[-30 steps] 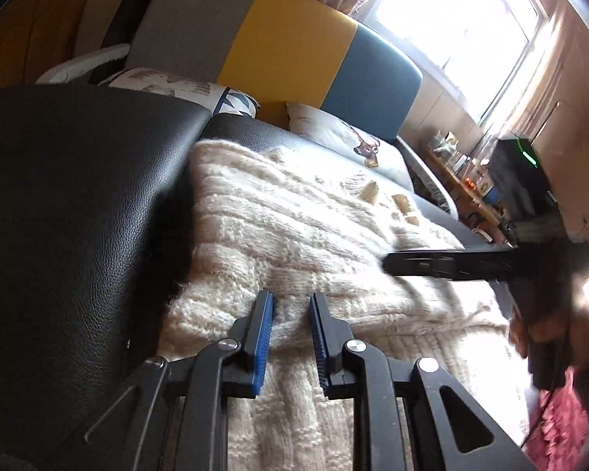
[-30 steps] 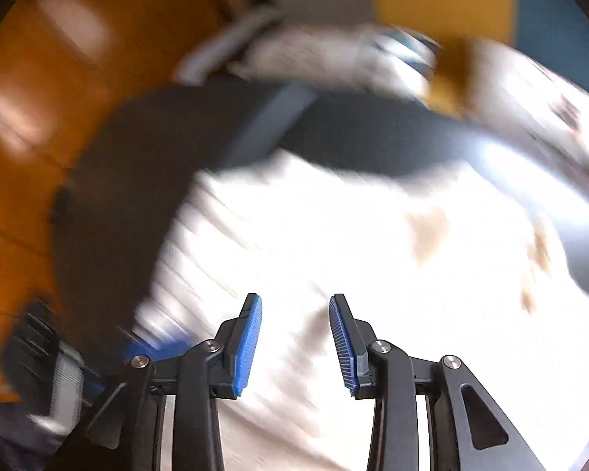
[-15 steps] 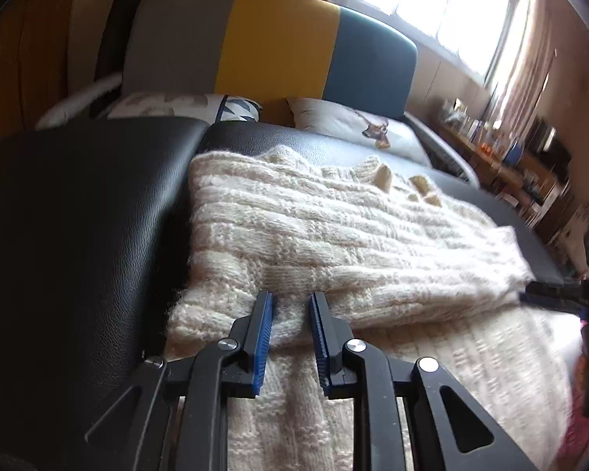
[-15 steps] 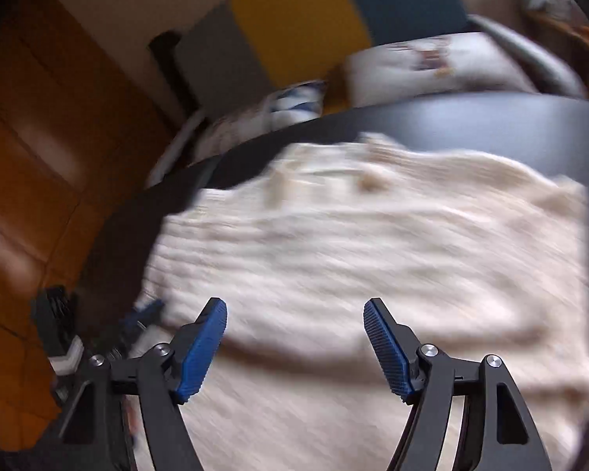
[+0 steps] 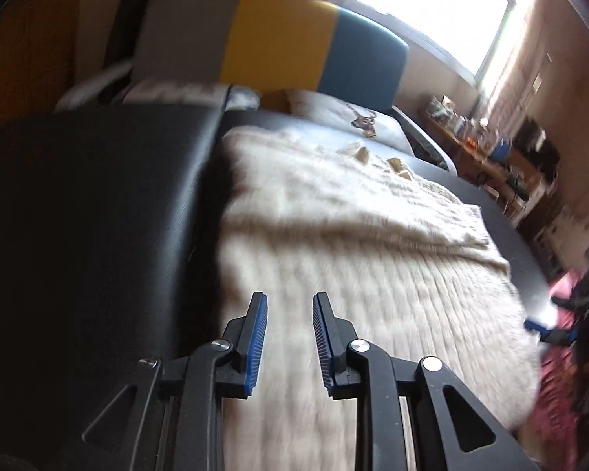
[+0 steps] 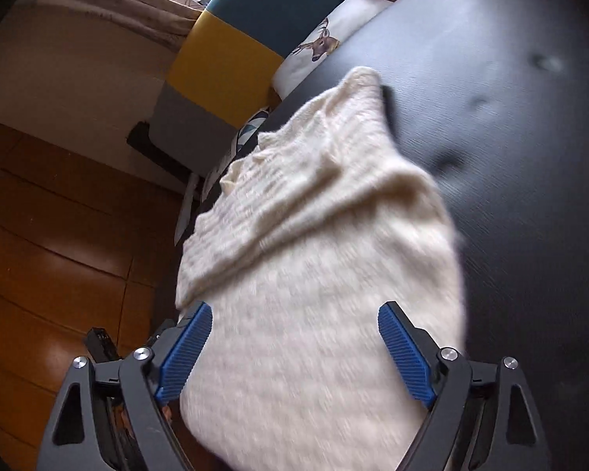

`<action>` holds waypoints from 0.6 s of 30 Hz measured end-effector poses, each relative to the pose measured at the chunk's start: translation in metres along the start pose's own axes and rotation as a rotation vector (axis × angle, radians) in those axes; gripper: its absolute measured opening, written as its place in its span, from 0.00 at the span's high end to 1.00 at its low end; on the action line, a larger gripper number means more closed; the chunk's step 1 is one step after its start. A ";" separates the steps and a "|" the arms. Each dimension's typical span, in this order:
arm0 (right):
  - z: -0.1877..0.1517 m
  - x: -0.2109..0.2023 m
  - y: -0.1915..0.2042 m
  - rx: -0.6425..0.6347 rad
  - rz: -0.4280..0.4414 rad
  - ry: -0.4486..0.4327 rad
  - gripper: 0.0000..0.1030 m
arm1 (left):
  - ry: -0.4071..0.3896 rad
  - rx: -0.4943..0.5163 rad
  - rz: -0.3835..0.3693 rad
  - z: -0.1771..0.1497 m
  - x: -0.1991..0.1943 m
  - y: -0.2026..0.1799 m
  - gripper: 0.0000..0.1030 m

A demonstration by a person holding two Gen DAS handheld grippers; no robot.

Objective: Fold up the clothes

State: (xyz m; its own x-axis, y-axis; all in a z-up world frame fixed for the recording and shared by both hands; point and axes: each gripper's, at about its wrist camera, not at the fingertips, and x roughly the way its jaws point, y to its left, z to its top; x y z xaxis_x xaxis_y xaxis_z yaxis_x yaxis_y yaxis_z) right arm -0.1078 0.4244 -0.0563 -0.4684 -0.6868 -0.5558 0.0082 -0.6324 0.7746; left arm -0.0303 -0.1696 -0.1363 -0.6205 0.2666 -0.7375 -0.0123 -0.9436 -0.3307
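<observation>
A cream knitted sweater lies spread on a black padded surface, with one layer folded over across its middle. My left gripper hovers over its near left part, fingers a little apart with nothing between them. In the right wrist view the same sweater fills the centre, and my right gripper stands wide open above its near end, holding nothing. The right gripper's blue fingertip shows at the sweater's right edge in the left wrist view.
A grey, yellow and blue headboard and printed pillows sit beyond the sweater. A cluttered desk stands under a bright window at the right. Wooden floor lies beside the black surface; pink fabric is at the lower right.
The left gripper has pulled back toward the near end of the sweater and let go of the fold. The right gripper opened wide and swung to the sweater's right edge.
</observation>
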 end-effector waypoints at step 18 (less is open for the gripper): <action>-0.072 -0.014 -0.027 0.021 0.175 0.122 0.02 | 0.144 -0.134 -0.197 -0.082 -0.039 0.040 0.69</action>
State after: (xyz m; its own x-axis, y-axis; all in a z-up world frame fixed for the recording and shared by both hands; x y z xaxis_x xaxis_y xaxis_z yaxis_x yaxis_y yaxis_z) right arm -0.0373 0.4250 -0.0909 -0.3513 -0.8243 -0.4440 0.0607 -0.4933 0.8678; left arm 0.0573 -0.2017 -0.1691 -0.4981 0.4769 -0.7242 -0.0122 -0.8389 -0.5441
